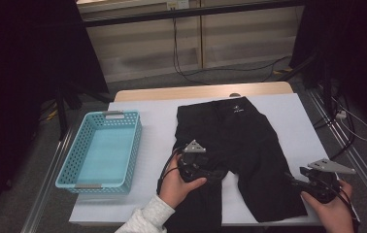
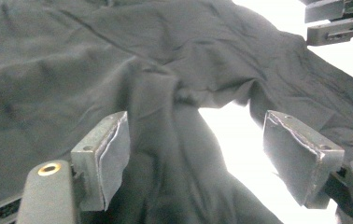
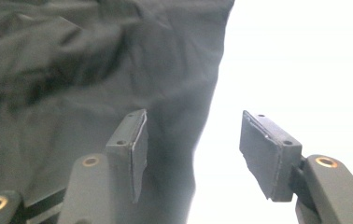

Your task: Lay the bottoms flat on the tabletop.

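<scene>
A pair of black shorts lies spread on the white sheet covering the table, waistband toward the far edge and both legs pointing toward the person. It is flat but rumpled around the crotch, and no fold shows in it. To its left, well apart, a light blue basket stands with nothing in it. The left gripper hovers low over the crotch, at the inner edge of the left leg; in the left gripper view its jaws are spread wide, with a ridge of dark cloth running between them, yet neither pad presses on it. The right gripper sits at the outer edge of the right leg near the hem; in the right gripper view its jaws also stand apart, one over the cloth and one over the bare sheet, pinching nothing. By the look of it, the work is at an early stage: the shorts are laid out and roughly smoothed, but folding has not begun and nothing has gone into the basket. What seems left is to take hold, fold the legs together, fold again, and move the bundle across.
</scene>
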Demonstrator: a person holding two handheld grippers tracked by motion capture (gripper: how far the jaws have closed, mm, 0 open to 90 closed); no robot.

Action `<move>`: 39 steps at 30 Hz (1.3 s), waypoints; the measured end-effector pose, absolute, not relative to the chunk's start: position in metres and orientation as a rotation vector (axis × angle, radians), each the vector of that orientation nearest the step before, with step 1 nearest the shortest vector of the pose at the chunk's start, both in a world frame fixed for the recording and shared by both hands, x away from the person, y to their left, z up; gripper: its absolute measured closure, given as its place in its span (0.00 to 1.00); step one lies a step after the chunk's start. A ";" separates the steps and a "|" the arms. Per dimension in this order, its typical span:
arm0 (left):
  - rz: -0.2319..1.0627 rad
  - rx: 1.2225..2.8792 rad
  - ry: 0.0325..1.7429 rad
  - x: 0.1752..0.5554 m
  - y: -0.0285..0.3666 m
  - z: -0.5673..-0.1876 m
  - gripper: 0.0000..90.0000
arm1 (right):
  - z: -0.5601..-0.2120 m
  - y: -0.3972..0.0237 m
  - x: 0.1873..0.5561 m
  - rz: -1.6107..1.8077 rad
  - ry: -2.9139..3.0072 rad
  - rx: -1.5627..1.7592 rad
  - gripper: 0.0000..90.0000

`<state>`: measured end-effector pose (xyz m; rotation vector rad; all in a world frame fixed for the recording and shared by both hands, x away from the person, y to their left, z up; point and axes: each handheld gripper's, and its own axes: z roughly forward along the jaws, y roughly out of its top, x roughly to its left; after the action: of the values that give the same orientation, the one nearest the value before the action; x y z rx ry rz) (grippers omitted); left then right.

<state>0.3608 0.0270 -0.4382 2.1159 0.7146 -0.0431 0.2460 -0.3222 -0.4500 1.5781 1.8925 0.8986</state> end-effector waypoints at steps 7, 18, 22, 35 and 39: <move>-0.062 2.121 0.676 0.360 0.011 -0.440 0.27 | -0.456 -0.336 0.233 0.865 1.872 1.629 0.48; -0.038 2.120 0.622 0.357 -0.004 -0.444 0.29 | -0.456 -0.347 0.225 0.840 1.827 1.645 0.45; -0.046 2.135 0.608 0.356 -0.007 -0.446 0.30 | -0.460 -0.342 0.227 0.823 1.854 1.636 0.47; -0.015 2.118 0.638 0.362 0.005 -0.439 0.29 | -0.464 -0.308 0.238 0.889 1.992 1.517 0.80; -0.012 2.116 0.640 0.363 0.006 -0.439 0.29 | -0.460 -0.302 0.243 0.918 2.015 1.490 1.00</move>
<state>0.3627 0.0058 -0.4389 2.1163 0.6404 -0.0125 0.2431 -0.3021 -0.4598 1.4898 2.0147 0.9181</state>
